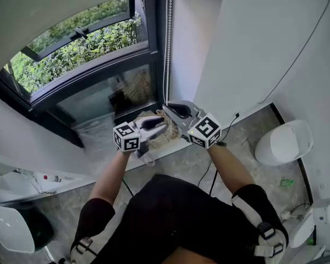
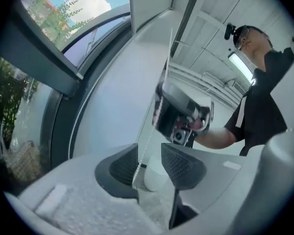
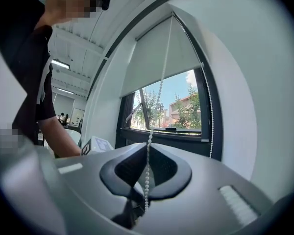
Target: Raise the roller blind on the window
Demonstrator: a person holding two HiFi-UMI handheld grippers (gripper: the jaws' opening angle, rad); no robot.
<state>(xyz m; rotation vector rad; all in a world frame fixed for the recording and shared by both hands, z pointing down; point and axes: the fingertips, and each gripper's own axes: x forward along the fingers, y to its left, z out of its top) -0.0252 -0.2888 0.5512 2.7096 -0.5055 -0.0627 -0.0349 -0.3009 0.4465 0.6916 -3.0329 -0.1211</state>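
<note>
at the left, window with greenery outside. roller blind covering only the upper part of the glass, hem level, lower pane bare. judged partly raised, with more travel to go.

next across, left gripper held level just off the window's lower right corner, jaws standing wide, holding nothing. bead chain passing loose through the gap, close to the left pad, not pinched. long axis of the chain vertical: dropping from the blind's upper right corner along the right edge of the window frame, through both tools in turn.

further right, right gripper clamped narrow on that same strand, beads trapped between the pads, strand running straight up from it to the blind. from the left gripper view, sitting just above the left one on the chain, the two close beside each other.

free tool: the left, straddling the strand below the grip. probably best lifted straight up the chain past the right one, then closed, for a fresh pull.

second strand of the loop hanging untouched nearer the frame's right edge.
</note>
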